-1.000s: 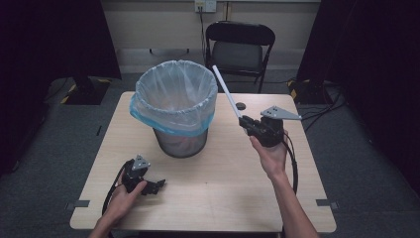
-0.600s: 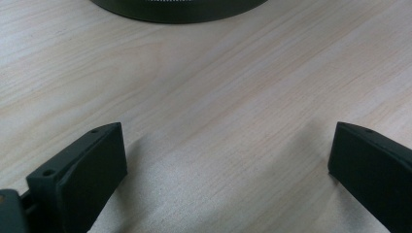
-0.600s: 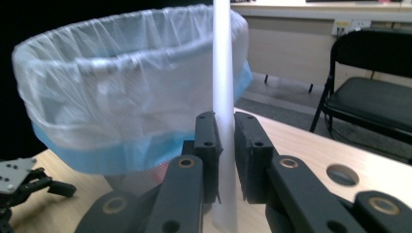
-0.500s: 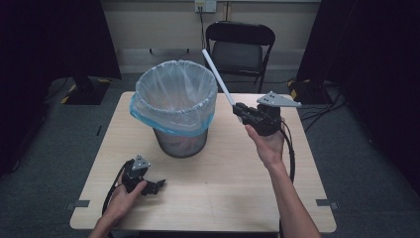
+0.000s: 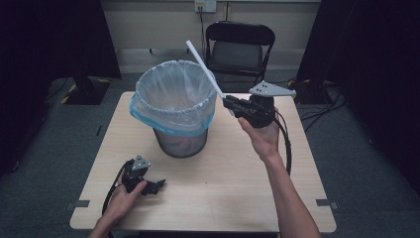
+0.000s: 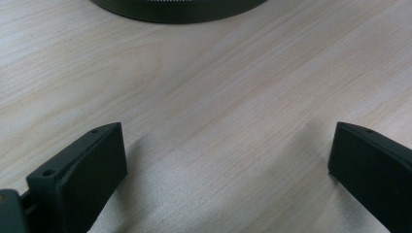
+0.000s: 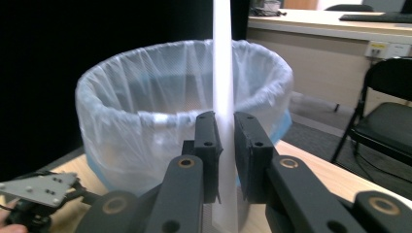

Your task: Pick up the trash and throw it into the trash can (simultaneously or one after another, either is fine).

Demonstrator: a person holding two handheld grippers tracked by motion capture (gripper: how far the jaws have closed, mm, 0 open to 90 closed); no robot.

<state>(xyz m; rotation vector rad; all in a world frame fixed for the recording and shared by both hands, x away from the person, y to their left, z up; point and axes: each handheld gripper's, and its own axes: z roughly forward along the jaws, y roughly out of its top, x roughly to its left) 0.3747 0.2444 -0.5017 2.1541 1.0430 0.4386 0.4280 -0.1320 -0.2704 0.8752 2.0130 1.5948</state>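
Evidently light, stiff, slender white strip [image 5: 204, 68]; pinched at near end by closed right gripper [image 5: 229, 105]; far end overhanging lined bin [image 5: 174, 110]. Left gripper [image 6: 228, 160] wide open, empty.

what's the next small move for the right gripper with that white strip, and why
Probably carry the strip a little further left until it is over the bin, then open. The right gripper is shut on its lower end and raised beside the bin's rim, with the strip slanting up past the rim's far right edge, so dropping it now might miss. The left gripper rests open on the table.
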